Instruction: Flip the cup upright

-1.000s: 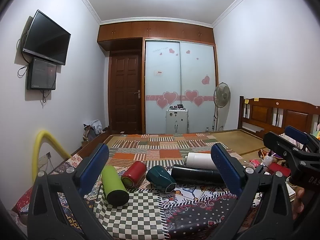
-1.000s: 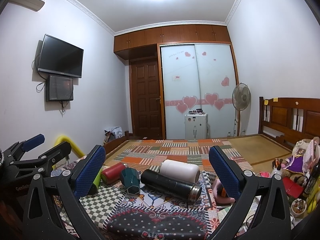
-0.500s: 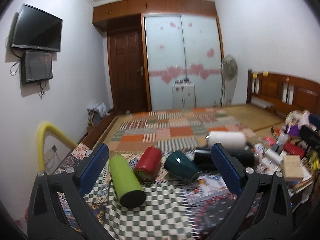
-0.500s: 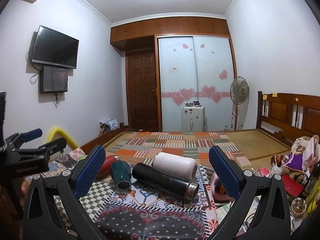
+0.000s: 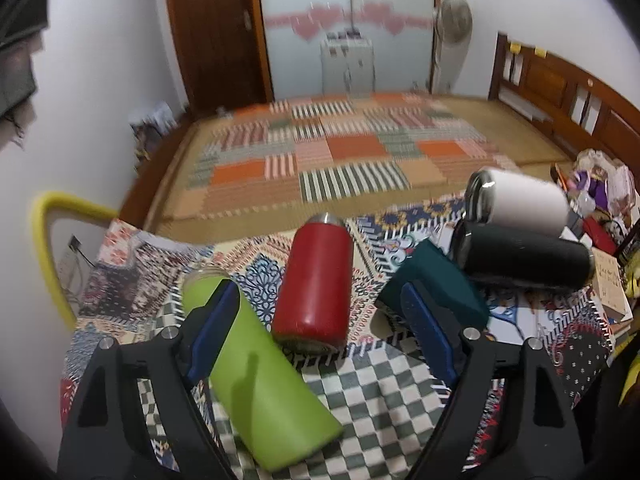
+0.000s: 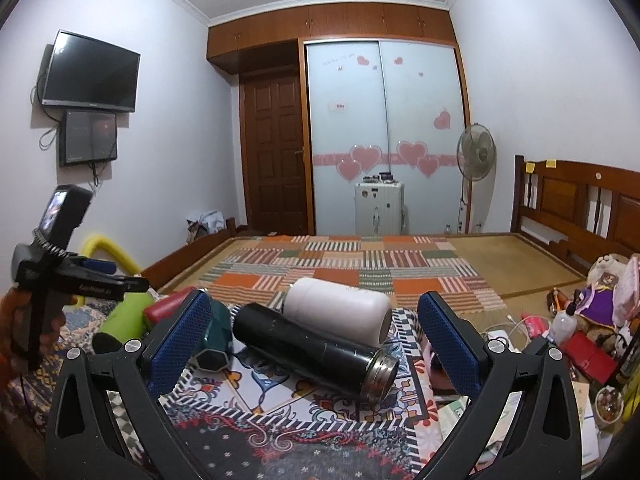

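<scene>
The left gripper (image 5: 320, 320) has dipped toward the lying red cup (image 5: 314, 286), jaws wide, tilted downward; right gripper (image 6: 314, 344) wide, level.

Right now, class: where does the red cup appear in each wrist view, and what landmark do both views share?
Left wrist: red cup lies centre, between the open fingers.
Right wrist: only a red sliver at left, behind the left finger.
Shared landmark: black flask.
</scene>
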